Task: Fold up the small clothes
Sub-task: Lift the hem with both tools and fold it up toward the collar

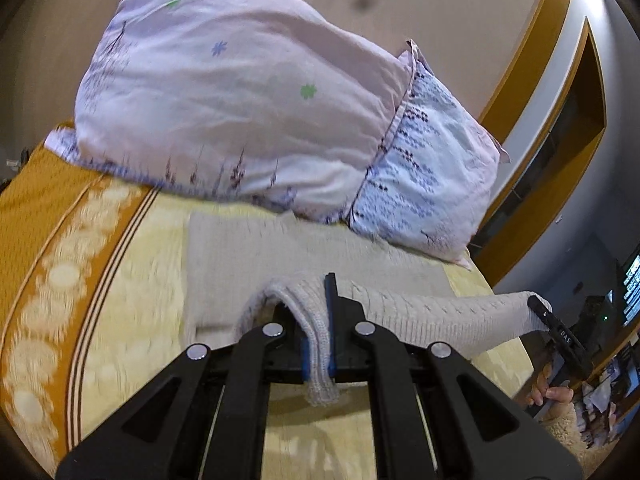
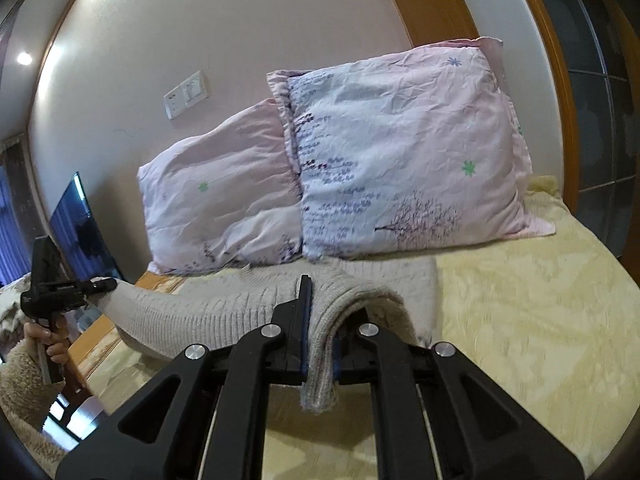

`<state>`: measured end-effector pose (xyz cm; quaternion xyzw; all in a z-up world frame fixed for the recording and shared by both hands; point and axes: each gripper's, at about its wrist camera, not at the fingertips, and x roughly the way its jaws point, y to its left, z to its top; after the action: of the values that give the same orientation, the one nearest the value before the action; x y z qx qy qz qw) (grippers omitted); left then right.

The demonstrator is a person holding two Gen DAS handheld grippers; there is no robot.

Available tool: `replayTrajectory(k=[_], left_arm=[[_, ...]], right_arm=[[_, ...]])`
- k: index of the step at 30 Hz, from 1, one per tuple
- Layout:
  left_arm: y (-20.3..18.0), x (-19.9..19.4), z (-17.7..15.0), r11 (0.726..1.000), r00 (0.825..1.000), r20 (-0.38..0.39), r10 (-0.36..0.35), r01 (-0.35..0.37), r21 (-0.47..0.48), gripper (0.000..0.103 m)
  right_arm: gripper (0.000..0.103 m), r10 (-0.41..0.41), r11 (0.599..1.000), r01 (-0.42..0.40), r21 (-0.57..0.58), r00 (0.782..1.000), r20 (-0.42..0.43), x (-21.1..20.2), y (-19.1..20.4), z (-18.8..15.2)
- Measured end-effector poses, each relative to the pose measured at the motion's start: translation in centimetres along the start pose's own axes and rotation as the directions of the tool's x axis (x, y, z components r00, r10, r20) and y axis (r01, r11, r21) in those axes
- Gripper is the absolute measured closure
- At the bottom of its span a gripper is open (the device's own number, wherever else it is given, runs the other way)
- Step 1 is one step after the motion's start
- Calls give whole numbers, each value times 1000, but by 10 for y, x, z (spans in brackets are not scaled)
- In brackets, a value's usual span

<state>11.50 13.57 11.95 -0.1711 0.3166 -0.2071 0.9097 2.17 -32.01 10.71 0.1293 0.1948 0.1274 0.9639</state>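
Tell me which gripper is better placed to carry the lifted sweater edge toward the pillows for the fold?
Neither alone, in my judgement. The left gripper and the right gripper are each shut on one end of the sweater edge, lifted above the bed. Both face the pillows, so they should probably move together.

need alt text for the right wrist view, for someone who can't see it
The right hand-held gripper is shut on a folded edge of a light grey knitted sweater lifted above a pale yellow patterned bedspread. At far left the left hand-held gripper holds the sweater's other end, and two pink floral pillows lean against the wall behind.
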Motion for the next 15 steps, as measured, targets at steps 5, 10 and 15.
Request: replayTrajectory(k=[5,10,15], left_arm=[[6,34,31,1000,1000,-1,23,-23,-9,97],[24,74,51,998,999,-24,42,-43,-39,97],[49,124,56,992,992,-109,61,-73,-106,97]], right_arm=[[95,-35,999,35,9,999,-13,33,-8,18],[95,-72,996,75,39,994,-79,82,-23,29],[95,-73,985,101,140,978,-193,134,-51,25]])
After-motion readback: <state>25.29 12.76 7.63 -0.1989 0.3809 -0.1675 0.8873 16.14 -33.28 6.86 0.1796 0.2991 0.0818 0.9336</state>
